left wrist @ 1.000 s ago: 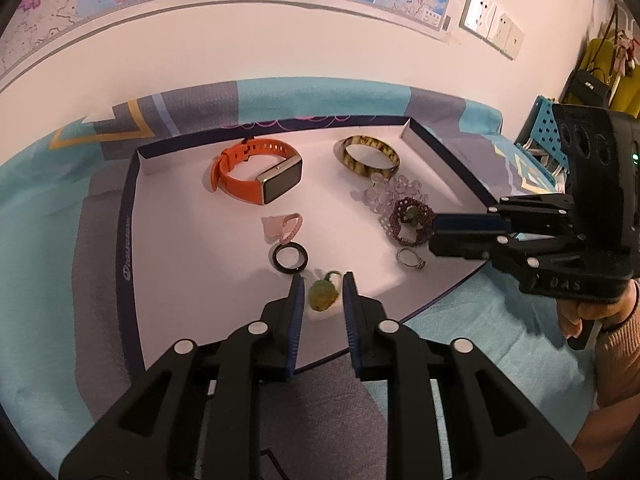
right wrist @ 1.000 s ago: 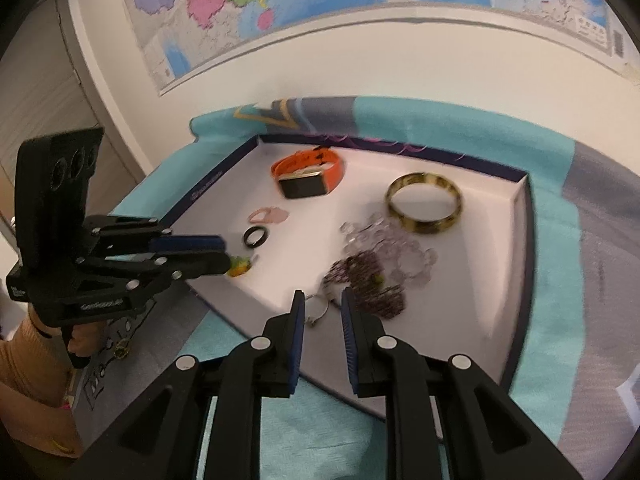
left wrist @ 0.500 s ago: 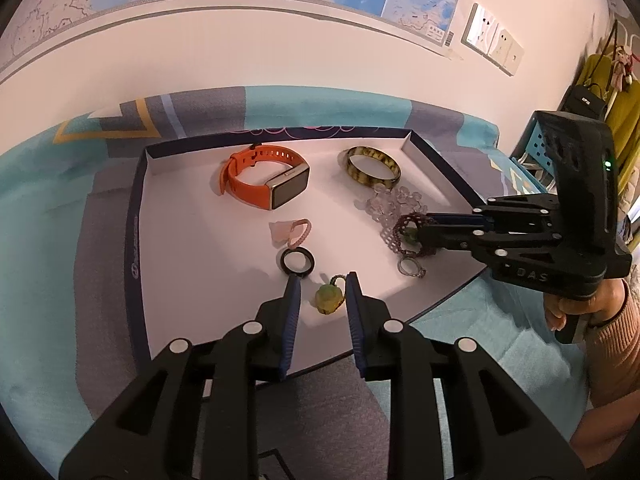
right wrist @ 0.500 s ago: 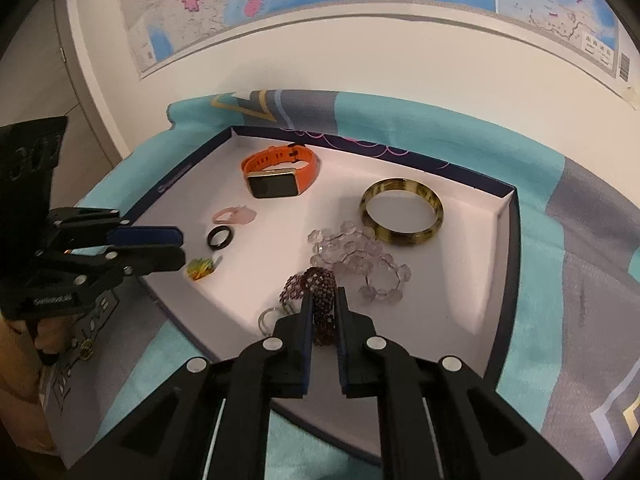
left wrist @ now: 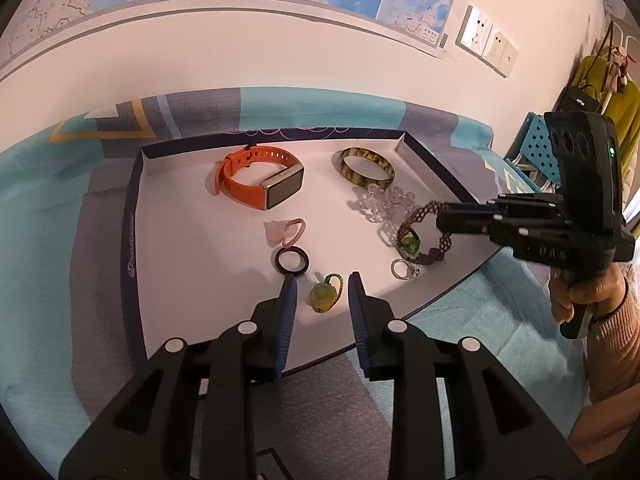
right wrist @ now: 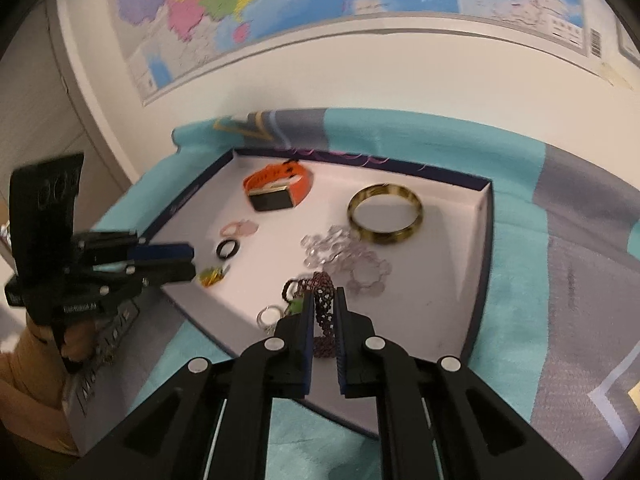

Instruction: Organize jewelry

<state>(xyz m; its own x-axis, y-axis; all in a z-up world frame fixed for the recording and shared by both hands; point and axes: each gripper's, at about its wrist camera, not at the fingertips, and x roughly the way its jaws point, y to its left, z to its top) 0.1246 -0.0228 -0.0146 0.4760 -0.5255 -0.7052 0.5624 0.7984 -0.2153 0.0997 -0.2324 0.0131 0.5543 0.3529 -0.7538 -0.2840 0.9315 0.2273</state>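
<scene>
Left jaws: my left gripper (left wrist: 322, 292) stands spread and has just been opening; the green charm (left wrist: 322, 298) lies between the pads, untouched.
Right jaws: my right gripper (right wrist: 324, 312) is pinching the purple bracelet (right wrist: 322, 300); it has just been closing, and the band runs up between the pads.
Bracelet, left view: one part of the loop is in the right gripper's tips (left wrist: 444, 220) while the rest droops to the tray (left wrist: 136, 240) floor, a green bead (left wrist: 410, 245) hanging in it.
Just beside: silver ring (left wrist: 404, 270) near the drooping loop; black ring (left wrist: 292, 260) near my left pad.
Mid tray: pink ring (left wrist: 292, 232); clear bead string (left wrist: 380, 204) close behind the bracelet.
Far tray: orange watch (left wrist: 256, 184), amber bangle (left wrist: 366, 166), well apart.
Step, my reading: lifting the bracelet clear to re-place it.
How to do it well: I'd raise slowly and straight, so the loop doesn't drag the silver ring or snag the clear beads; keep the pinch firm, since the band is limp.
Left side: I'd hold off closing on the charm until the right lift is clear.
</scene>
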